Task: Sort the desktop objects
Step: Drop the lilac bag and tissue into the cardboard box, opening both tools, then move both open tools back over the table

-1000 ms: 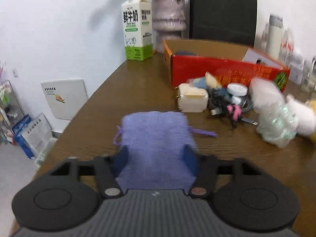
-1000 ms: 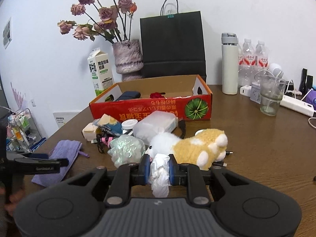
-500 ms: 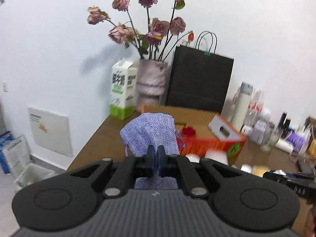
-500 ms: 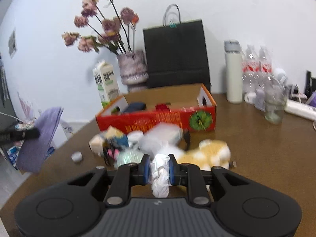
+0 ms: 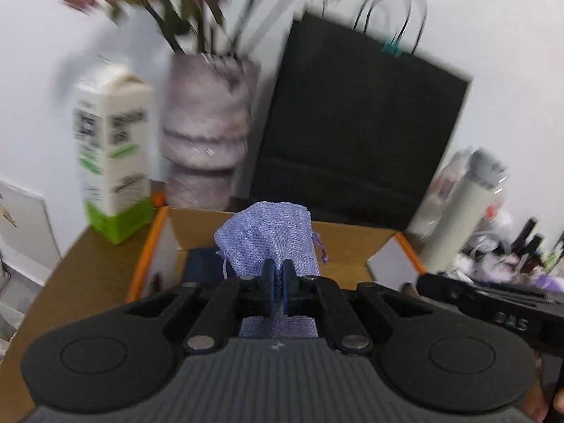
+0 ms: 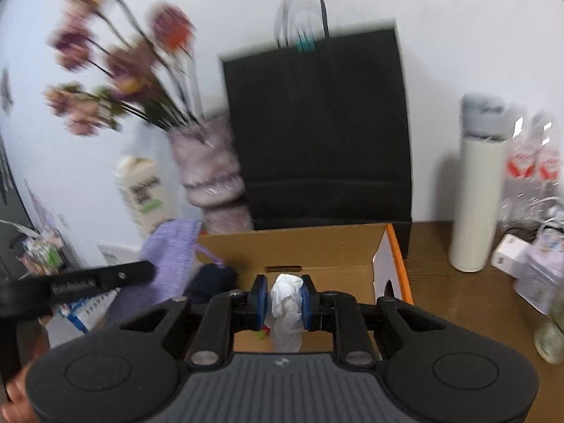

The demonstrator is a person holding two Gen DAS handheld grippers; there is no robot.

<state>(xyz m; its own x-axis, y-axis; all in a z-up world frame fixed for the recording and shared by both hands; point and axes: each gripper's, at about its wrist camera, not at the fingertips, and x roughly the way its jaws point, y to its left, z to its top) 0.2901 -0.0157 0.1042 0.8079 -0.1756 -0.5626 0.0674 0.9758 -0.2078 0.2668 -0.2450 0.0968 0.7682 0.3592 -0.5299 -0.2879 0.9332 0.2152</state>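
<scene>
My left gripper (image 5: 278,275) is shut on a purple drawstring pouch (image 5: 268,236) and holds it above the left part of the open cardboard box (image 5: 352,246). The pouch also shows in the right wrist view (image 6: 169,250). My right gripper (image 6: 282,292) is shut on a crumpled white tissue (image 6: 285,303) above the same box (image 6: 317,246). A dark blue item (image 6: 211,278) lies inside the box.
Behind the box stand a milk carton (image 5: 112,162), a vase of dried flowers (image 5: 208,141) and a black paper bag (image 5: 356,137). A white flask (image 6: 476,194), bottles and chargers (image 6: 511,253) sit to the right on the wooden table (image 6: 451,303).
Both grippers have moved forward and now hover over the box, each still holding its item. The left gripper closed on the pouch and lifted it off the table a second ago.
</scene>
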